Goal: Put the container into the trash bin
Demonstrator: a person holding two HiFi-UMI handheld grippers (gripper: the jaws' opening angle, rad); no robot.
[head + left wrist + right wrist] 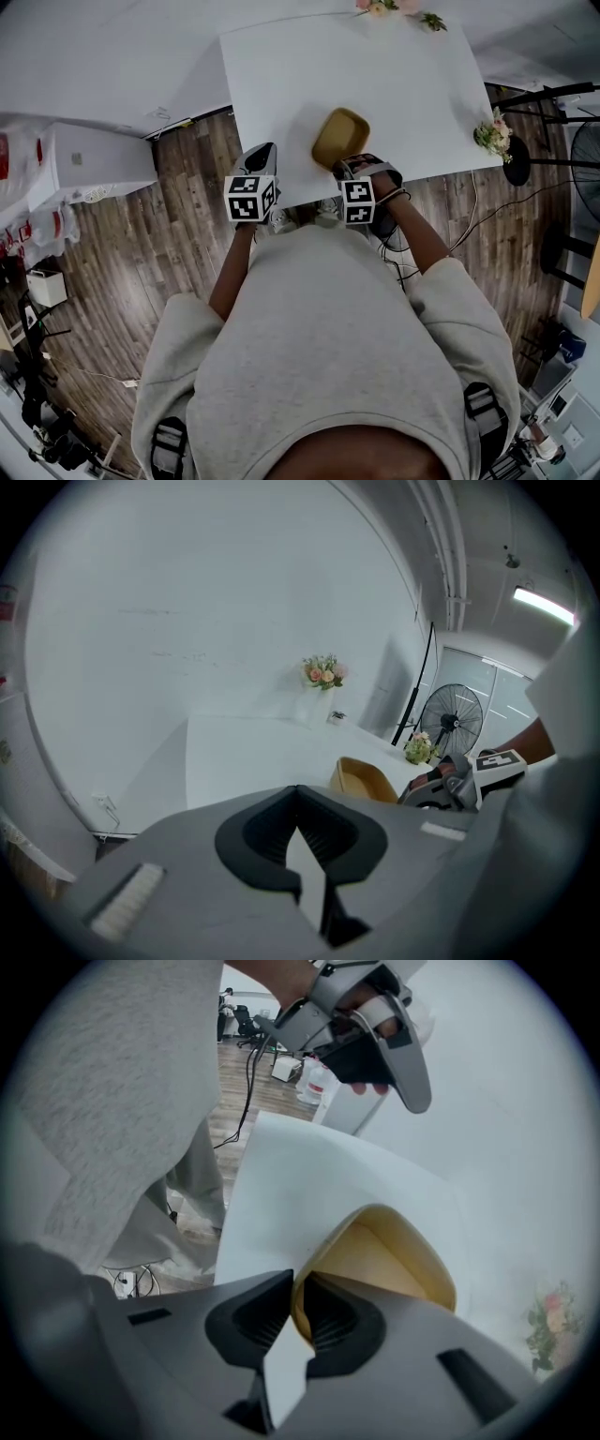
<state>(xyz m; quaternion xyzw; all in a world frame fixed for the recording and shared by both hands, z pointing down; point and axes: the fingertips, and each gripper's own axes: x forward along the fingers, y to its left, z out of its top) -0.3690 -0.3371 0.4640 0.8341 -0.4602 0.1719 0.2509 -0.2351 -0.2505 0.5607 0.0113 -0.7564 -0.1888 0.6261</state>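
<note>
The yellow container [340,138] stands near the white table's [403,84] front edge, its near wall pinched by the right gripper [294,1283], the left gripper [298,794] closed and empty; held by 1 thin wall, it may tilt and slip.

No words or numbers to read here; the cube on the left gripper [265,150] carries black-and-white square patterns, not letters; same story on the right gripper [343,170] cube; the container [340,138] shows plain yellow walls; red markings on the white cabinet [89,159] at the left, too small to read.
</note>
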